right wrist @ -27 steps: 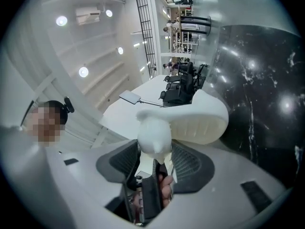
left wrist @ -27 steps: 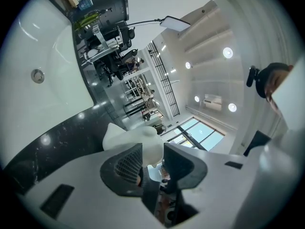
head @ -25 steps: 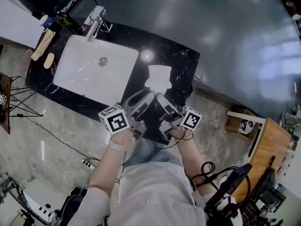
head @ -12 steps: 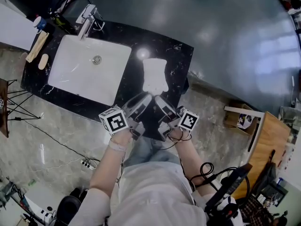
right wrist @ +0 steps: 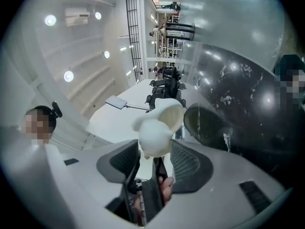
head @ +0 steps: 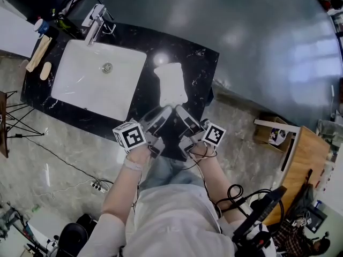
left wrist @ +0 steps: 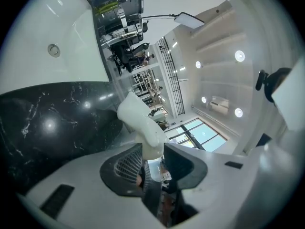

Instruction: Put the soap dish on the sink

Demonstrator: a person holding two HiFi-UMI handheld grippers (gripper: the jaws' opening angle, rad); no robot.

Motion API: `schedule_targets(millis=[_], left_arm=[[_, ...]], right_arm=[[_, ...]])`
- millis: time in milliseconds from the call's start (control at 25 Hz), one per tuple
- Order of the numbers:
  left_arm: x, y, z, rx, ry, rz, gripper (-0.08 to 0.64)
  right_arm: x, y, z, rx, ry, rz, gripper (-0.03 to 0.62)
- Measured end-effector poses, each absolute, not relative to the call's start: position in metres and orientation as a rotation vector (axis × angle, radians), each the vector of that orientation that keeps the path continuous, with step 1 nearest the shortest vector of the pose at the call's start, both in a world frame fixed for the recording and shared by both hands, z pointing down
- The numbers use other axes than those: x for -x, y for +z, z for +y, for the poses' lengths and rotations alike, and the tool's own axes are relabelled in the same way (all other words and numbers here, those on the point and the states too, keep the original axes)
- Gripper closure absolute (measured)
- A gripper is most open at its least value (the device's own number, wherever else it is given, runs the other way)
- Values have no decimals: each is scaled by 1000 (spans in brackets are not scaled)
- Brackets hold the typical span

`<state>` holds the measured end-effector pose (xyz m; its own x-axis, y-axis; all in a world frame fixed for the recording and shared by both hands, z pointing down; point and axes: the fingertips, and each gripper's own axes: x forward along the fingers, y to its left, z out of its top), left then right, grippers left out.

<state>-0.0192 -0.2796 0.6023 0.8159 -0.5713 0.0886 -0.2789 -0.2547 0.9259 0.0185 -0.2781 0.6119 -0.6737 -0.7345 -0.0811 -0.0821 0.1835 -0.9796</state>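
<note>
The white soap dish (head: 171, 84) hangs over the black counter (head: 201, 63), just right of the white sink basin (head: 96, 82). Both grippers hold its near end. My left gripper (head: 162, 114) is shut on the dish's left side, and my right gripper (head: 183, 114) is shut on its right side. In the left gripper view the soap dish (left wrist: 140, 123) sticks up out of the left gripper (left wrist: 152, 151). The right gripper view has the soap dish (right wrist: 158, 125) clamped in the right gripper (right wrist: 155, 149). I cannot tell whether the dish touches the counter.
A chrome faucet (head: 94, 16) stands at the basin's far edge. A wooden brush (head: 37, 52), an oval soap (head: 45, 70) and a bottle (head: 40, 24) lie left of the basin. A wooden table (head: 305, 165) is at the right, and cables run over the floor (head: 64, 154).
The dish has turned slightly in the two grippers and drifted a little left in the head view, along with the whole scene. Both grips are unchanged.
</note>
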Motion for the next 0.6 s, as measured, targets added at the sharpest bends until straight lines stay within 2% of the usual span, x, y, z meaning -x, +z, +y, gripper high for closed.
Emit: schedule_targets(millis=[600], left_arm=[[5,615,-285,-1700,-357,-601,435]], right_arm=[[-28,626,-288,870,-1631,1777,376]])
